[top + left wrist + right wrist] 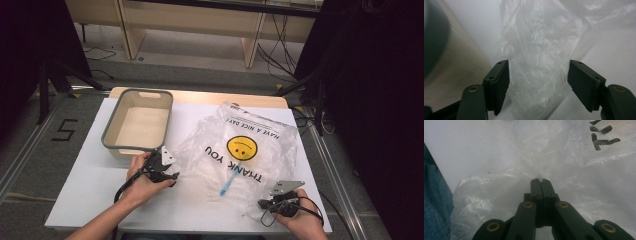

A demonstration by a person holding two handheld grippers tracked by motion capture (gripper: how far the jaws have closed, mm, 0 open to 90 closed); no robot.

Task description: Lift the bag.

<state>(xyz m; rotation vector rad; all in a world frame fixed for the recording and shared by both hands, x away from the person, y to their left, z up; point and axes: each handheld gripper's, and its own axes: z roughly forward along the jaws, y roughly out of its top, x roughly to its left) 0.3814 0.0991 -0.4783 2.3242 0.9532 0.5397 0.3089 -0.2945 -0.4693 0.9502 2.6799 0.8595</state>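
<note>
Right gripper [540,180]: pinches the plastic bag [240,150] edge.
Left gripper [537,82]: jaws apart around a bag fold, not yet gripping.
Left to do: grab that side.

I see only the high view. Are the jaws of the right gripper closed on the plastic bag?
Observer: Yes. In the right gripper view the right gripper has its jaws pressed together, pinching a fold of the plastic bag.
Operator: And the left gripper?
Observer: The left gripper has its jaws wide apart; a bunched strip of the bag lies between them, and the pads do not press it.
Operator: What is beside the left gripper?
Observer: The beige wall of the bin runs close along its left side.
</note>
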